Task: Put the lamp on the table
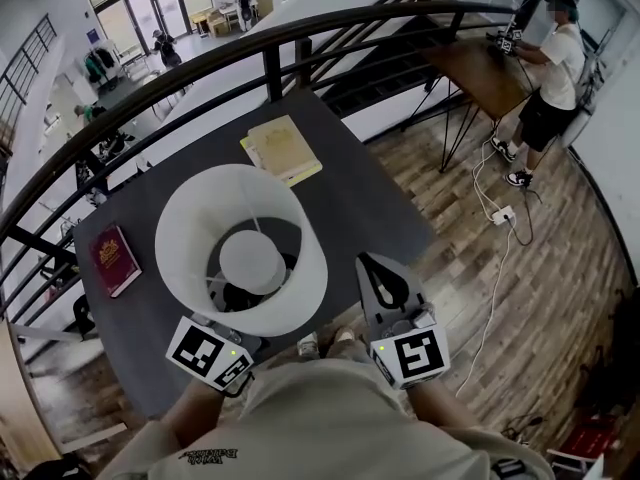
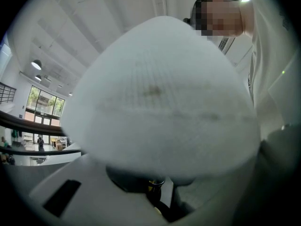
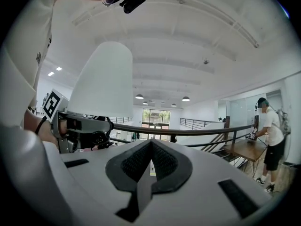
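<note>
The lamp has a white drum shade (image 1: 240,248) and hangs over the near part of the dark table (image 1: 370,198). My left gripper (image 2: 157,194) is shut on the lamp's dark stem just under the shade, which fills the left gripper view (image 2: 160,107). From above, the shade hides those jaws; only the marker cube (image 1: 210,353) shows. The right gripper view shows the shade (image 3: 101,79) with the left gripper (image 3: 82,133) beneath it. My right gripper (image 1: 383,280) is beside the lamp on the right, shut and empty, its pads (image 3: 162,161) meeting.
A yellowish book (image 1: 283,150) lies at the table's far edge and a red book (image 1: 115,260) at its left. A dark railing (image 1: 270,63) runs behind the table. A person (image 1: 555,68) stands at a wooden table (image 1: 480,68); a cable and power strip (image 1: 500,215) lie on the floor.
</note>
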A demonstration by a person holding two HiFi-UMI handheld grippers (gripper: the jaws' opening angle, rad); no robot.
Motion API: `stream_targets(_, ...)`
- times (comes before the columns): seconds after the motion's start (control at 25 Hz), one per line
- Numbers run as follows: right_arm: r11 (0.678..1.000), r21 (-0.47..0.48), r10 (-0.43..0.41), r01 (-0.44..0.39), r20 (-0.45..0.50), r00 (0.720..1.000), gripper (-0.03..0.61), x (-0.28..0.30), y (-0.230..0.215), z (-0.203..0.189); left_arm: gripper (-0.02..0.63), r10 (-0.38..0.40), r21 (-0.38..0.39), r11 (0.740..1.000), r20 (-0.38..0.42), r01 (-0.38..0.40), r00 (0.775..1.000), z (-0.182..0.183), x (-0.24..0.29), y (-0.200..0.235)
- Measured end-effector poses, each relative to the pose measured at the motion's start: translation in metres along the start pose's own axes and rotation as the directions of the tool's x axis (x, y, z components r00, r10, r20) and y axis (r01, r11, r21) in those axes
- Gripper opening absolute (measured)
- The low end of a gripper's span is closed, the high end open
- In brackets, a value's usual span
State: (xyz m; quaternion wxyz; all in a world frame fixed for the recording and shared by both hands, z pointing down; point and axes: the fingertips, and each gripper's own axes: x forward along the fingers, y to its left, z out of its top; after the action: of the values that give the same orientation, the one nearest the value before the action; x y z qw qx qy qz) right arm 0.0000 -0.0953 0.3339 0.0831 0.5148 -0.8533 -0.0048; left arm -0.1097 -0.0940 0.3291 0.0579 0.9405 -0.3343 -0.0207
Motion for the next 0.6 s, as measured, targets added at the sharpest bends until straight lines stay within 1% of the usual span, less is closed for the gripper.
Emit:
stream_targets(0.16, 1.000, 0.011, -0.007, 0.007, 0.007, 1.000, 0.000, 0.005, -0.014, -0.001, 0.081, 0.015, 0.011, 1.000, -0.019, -0.015, 1.000, -0.006, 0.011, 0.001)
stream_targets(0.32, 1.000, -0.001, 0.005, -0.005, -0.019, 1.000, 0.000, 0.008, -0.025, -0.008, 0.081, 0.020, 0.008, 1.000, -0.027, -0.020, 0.999, -0.010, 0.022, 0.000)
stream_targets(0.44, 1.000, 0.016, 0.017, -0.016, -0.023, 1.000, 0.000, 0.010, -0.031, -0.009, 0.081, 0.028, -0.005, 1.000, -0.023, -0.028, 0.999, -0.011, 0.029, 0.001)
stream_targets(0.6, 0.999, 0.024, 0.030, -0.028, -0.061, 0.998, 0.000, 0.014, -0.035, -0.024, 0.081, 0.035, -0.015, 0.999, -0.028, -0.036, 0.999, -0.018, 0.037, 0.004)
